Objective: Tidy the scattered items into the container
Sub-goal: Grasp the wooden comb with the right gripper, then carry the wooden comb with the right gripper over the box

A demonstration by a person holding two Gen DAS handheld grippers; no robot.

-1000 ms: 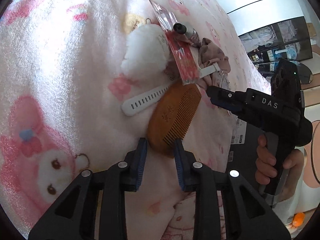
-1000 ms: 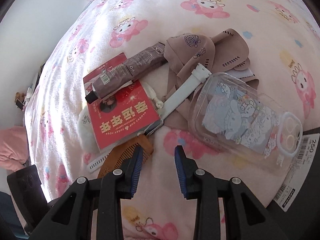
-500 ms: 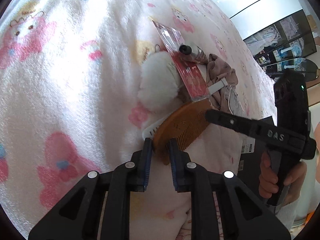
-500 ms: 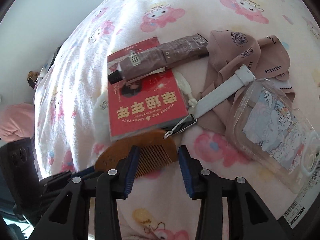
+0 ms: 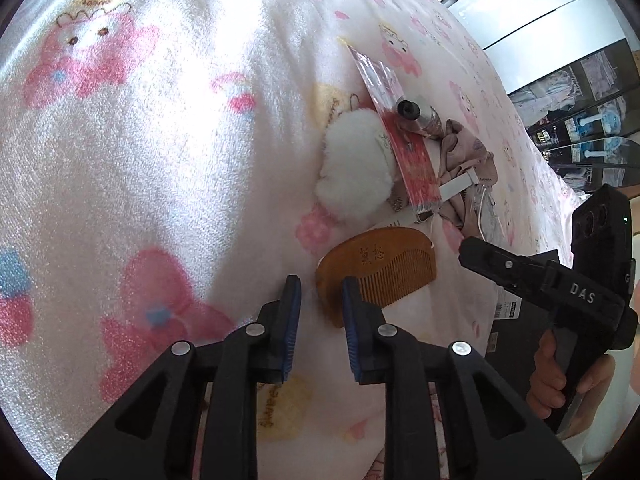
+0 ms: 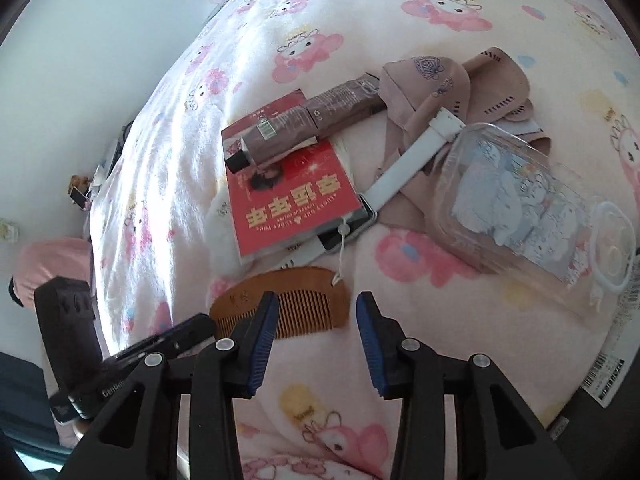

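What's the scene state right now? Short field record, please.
surface: pink cartoon-print blanket
target: wooden comb, flat on the blanket at the near edge of the pile
left claw: jaws opening, one end of the comb between them, not gripped
right claw: open, over the comb's other end
pile: red booklet, tube lying on it, white strap, clear phone case, beige cloth, white puff
container: not clearly in view

Fleecy pink cartoon-print blanket (image 5: 140, 160) spread wide; past its far edge, dark glass-fronted shelves (image 5: 580, 92); along another edge, white wall (image 6: 80, 40).
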